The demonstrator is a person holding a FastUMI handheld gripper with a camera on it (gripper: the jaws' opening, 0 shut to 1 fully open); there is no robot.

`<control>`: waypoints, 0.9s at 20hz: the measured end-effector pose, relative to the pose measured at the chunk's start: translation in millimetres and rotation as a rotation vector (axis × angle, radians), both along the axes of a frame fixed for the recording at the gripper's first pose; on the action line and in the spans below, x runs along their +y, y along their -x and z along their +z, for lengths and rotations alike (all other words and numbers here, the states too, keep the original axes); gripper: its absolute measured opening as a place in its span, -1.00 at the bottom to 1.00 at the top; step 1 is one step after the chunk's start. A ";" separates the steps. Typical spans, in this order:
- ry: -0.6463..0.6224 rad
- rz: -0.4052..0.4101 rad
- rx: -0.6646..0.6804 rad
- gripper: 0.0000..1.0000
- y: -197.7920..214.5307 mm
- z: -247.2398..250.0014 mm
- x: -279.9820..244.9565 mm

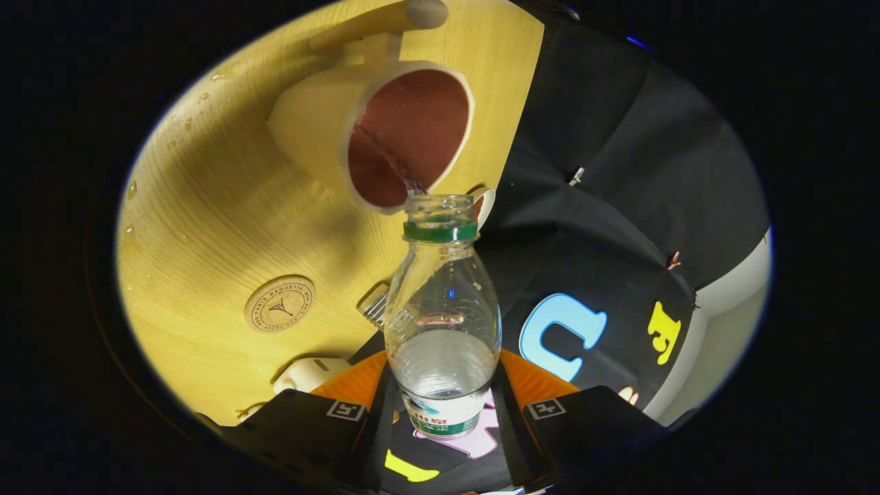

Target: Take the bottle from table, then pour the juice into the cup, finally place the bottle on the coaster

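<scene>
The gripper (pixel 443 412) has its jaws clenched on the clear bottle (pixel 442 323), tipped so its open mouth meets the cup (pixel 385 134) on the counter (pixel 206 227). A thin stream seems to run in. The round coaster (pixel 280 303) lies nearby.

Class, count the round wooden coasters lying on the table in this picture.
1. The coaster lies on the table, beside the bottle clamped in the hand-held gripper. Others may be hidden behind the cup.

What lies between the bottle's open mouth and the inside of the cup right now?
In the gripper view, a thin stream of clear liquid runs from the bottle, held in the gripper, into the cup.
</scene>
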State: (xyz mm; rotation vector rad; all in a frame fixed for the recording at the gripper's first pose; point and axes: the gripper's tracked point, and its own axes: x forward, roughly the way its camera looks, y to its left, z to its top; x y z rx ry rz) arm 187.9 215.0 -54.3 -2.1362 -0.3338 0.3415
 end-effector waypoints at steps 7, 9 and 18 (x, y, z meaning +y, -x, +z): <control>0.040 0.018 -0.014 0.39 8.4 -7.2 0.5; 0.050 0.022 -0.021 0.39 9.4 -7.7 2.0; 0.070 0.011 -0.017 0.39 8.8 -8.7 0.1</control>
